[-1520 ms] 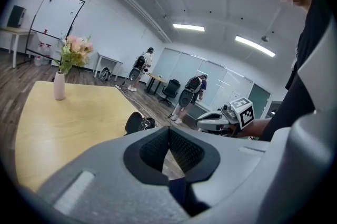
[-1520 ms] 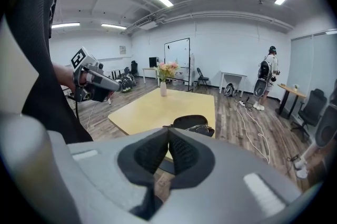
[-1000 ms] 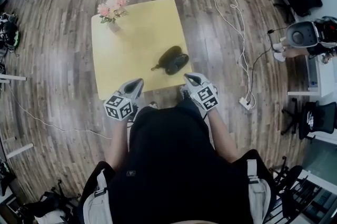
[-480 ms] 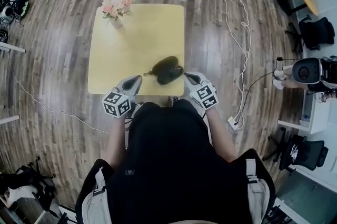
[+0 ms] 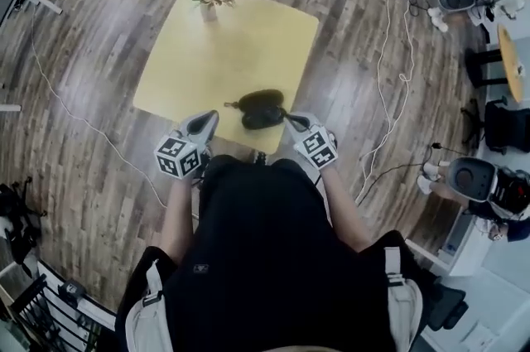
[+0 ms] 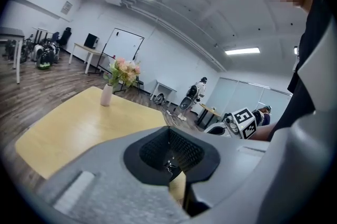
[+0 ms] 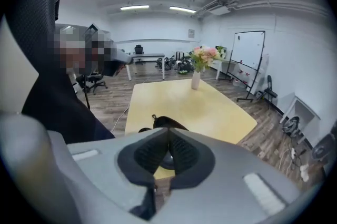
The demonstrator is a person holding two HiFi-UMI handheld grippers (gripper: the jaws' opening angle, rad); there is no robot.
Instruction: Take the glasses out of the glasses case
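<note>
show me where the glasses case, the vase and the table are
glasses case (image 5: 263,108): head view, middle of its dark shell
vase (image 5: 209,12): head view, its pale body under the flowers
table (image 5: 240,44): head view, bare yellow top

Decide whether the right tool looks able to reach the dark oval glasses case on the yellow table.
Probably yes. The right tool sits close beside the dark oval glasses case at the near edge of the yellow table, with nothing between them. Its jaws are together, so they would need opening first.
</note>
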